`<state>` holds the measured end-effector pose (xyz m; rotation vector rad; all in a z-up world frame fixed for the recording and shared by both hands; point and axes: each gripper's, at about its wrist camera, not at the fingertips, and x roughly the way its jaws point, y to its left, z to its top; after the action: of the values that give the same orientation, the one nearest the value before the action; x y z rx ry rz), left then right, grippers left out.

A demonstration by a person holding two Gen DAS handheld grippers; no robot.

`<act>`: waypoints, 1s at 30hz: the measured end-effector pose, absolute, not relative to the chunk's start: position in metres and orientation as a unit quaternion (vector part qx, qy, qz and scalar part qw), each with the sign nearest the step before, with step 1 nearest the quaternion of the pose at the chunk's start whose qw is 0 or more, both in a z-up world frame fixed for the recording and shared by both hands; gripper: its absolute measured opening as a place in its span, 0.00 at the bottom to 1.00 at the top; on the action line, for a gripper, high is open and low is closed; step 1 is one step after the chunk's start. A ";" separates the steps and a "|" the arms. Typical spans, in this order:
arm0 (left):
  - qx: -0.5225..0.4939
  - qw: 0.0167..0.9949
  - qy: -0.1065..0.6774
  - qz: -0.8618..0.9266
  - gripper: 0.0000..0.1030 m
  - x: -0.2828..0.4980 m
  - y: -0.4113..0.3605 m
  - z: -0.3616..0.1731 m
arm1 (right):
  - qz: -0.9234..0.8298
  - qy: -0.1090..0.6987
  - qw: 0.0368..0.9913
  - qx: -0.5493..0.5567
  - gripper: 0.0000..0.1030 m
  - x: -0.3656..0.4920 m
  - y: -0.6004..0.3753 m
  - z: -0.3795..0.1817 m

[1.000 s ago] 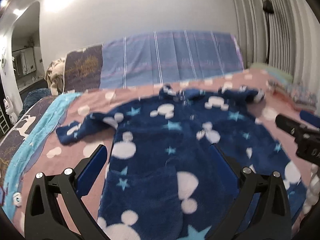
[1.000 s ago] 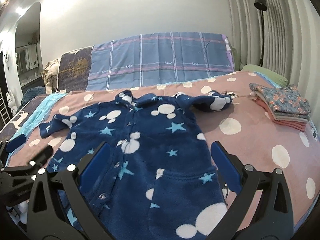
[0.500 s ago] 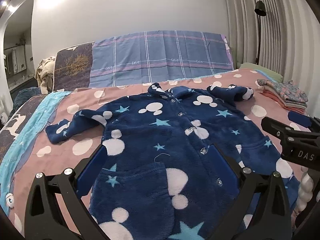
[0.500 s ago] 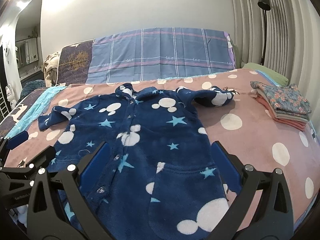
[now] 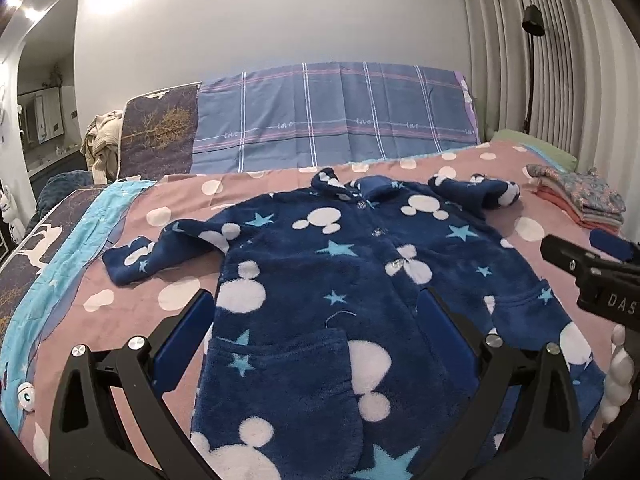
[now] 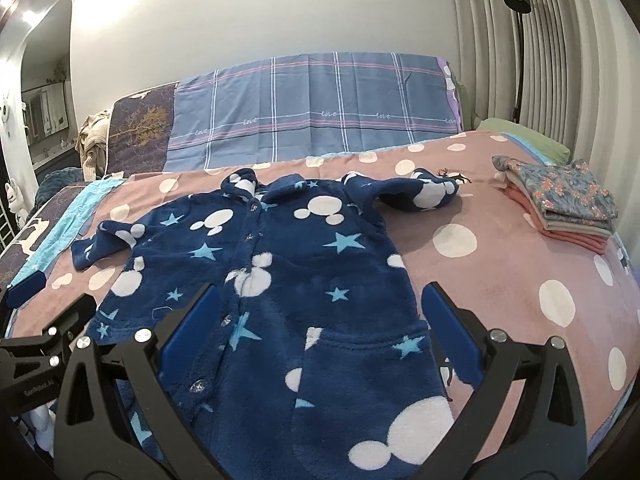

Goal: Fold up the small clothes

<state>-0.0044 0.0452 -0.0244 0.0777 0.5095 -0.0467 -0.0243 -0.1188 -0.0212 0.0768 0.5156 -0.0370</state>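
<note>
the robe (image 5: 360, 280) lies spread flat on the bed (image 6: 500, 248), buttoned, sleeves out, not yet folded. a folded stack (image 6: 560, 204) sits well apart. left tool (image 5: 316, 332) and right tool (image 6: 320, 328) both gape, empty.

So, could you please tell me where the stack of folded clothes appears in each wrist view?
Left wrist view: the stack of folded clothes sits at the right edge, mid-height, on the pink spotted bedspread.
Right wrist view: the stack lies right of centre, upper half, more fully visible.
Shared landmark: the blue fleece garment's curled right sleeve, left of the stack.
</note>
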 end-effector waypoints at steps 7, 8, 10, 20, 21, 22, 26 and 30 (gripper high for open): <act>0.018 0.964 0.264 -0.024 0.99 -0.001 0.052 -0.027 | 0.013 0.248 0.968 0.034 0.78 -0.029 -0.118 -0.021; 0.017 0.964 0.264 -0.025 0.99 -0.001 0.052 -0.027 | 0.014 0.250 0.967 0.037 0.78 -0.028 -0.118 -0.021; 0.016 0.964 0.264 -0.025 0.99 -0.002 0.052 -0.027 | 0.010 0.249 0.968 0.033 0.78 -0.028 -0.118 -0.022; 0.015 0.964 0.265 -0.030 0.99 0.000 0.050 -0.028 | 0.008 0.256 0.966 0.028 0.78 -0.025 -0.112 -0.023; 0.014 0.964 0.265 -0.031 0.99 0.000 0.050 -0.028 | 0.008 0.258 0.966 0.027 0.78 -0.024 -0.113 -0.024; 0.014 0.963 0.267 -0.031 0.99 0.001 0.050 -0.029 | 0.008 0.259 0.965 0.026 0.78 -0.024 -0.112 -0.025; 0.013 0.962 0.271 -0.032 0.99 0.004 0.050 -0.032 | 0.007 0.264 0.964 0.020 0.79 -0.022 -0.110 -0.027; 0.008 0.961 0.275 -0.035 0.99 0.005 0.053 -0.035 | 0.002 0.266 0.964 0.019 0.79 -0.020 -0.109 -0.028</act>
<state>0.0054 0.0525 -0.0353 0.0156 0.5563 -0.0703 -0.0204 -0.1089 -0.0276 0.0387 0.5390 0.0043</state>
